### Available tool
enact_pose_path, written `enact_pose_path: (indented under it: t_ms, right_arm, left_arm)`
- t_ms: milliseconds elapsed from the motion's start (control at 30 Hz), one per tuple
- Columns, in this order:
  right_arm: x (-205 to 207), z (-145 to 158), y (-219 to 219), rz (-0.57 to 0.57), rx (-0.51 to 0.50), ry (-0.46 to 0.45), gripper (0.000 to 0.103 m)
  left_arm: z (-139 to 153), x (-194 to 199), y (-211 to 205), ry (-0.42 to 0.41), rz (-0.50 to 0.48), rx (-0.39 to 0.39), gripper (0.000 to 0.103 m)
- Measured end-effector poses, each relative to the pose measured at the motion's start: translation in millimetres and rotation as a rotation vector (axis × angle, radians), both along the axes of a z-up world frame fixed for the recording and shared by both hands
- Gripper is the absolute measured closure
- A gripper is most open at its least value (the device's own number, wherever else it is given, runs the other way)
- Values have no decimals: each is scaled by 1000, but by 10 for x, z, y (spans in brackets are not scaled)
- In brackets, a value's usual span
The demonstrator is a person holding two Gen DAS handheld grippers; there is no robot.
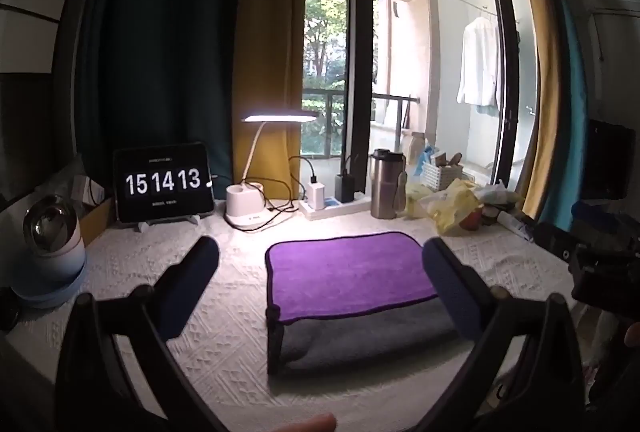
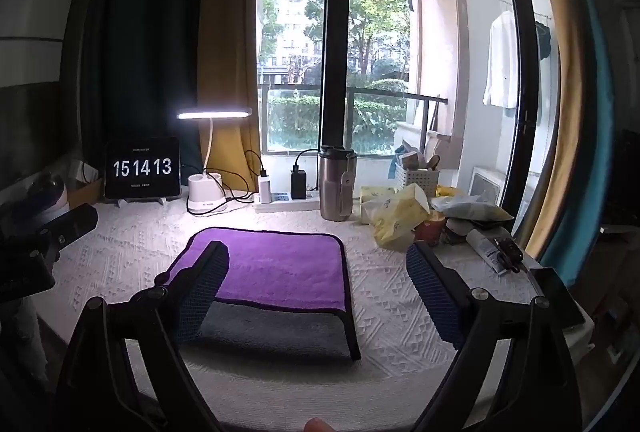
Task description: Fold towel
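A towel (image 1: 348, 272), purple on one face and grey on the other with a dark hem, lies folded on the white textured tablecloth (image 1: 224, 312). The purple flap covers the far part and a grey strip shows nearest me. It also shows in the right wrist view (image 2: 280, 268). My left gripper (image 1: 320, 288) is open and empty, held above the table, with the towel's left edge between its blue-padded fingers (image 1: 192, 280). My right gripper (image 2: 316, 288) is open and empty, with the towel's right edge between its fingers (image 2: 432, 292).
Along the table's back stand a tablet clock (image 1: 162, 181), a lit desk lamp (image 1: 248, 203), a power strip with chargers (image 1: 332, 199), and a steel tumbler (image 1: 386, 183). Yellow bags and clutter (image 2: 400, 216) sit at right. A round white device (image 1: 50, 252) is at left.
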State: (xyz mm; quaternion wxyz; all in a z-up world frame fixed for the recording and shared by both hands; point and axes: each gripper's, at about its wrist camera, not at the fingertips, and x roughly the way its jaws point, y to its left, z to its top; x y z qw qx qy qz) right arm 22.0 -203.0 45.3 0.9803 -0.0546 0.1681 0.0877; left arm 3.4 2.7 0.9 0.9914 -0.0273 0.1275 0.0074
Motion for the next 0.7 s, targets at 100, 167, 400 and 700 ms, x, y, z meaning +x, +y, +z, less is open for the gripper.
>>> enact_pose_path:
  t_ms: [100,167,400,700]
  right_arm:
    - [-1,0,7,3,0,1,10]
    - [1,-4,8,6,-2,2,10]
    - [7,3,13,7,-1,3,10]
    - [0,23,35,11,0,-5,10]
  left_arm:
    - [-10,-11,-12,-1,-4,0,1]
    - [-6,-9,-21,-1,-8,-2,1]
    - [11,-23,-32,-5,-10,-2,1]
    - [37,-47,-18,-13,-8,-6,1]
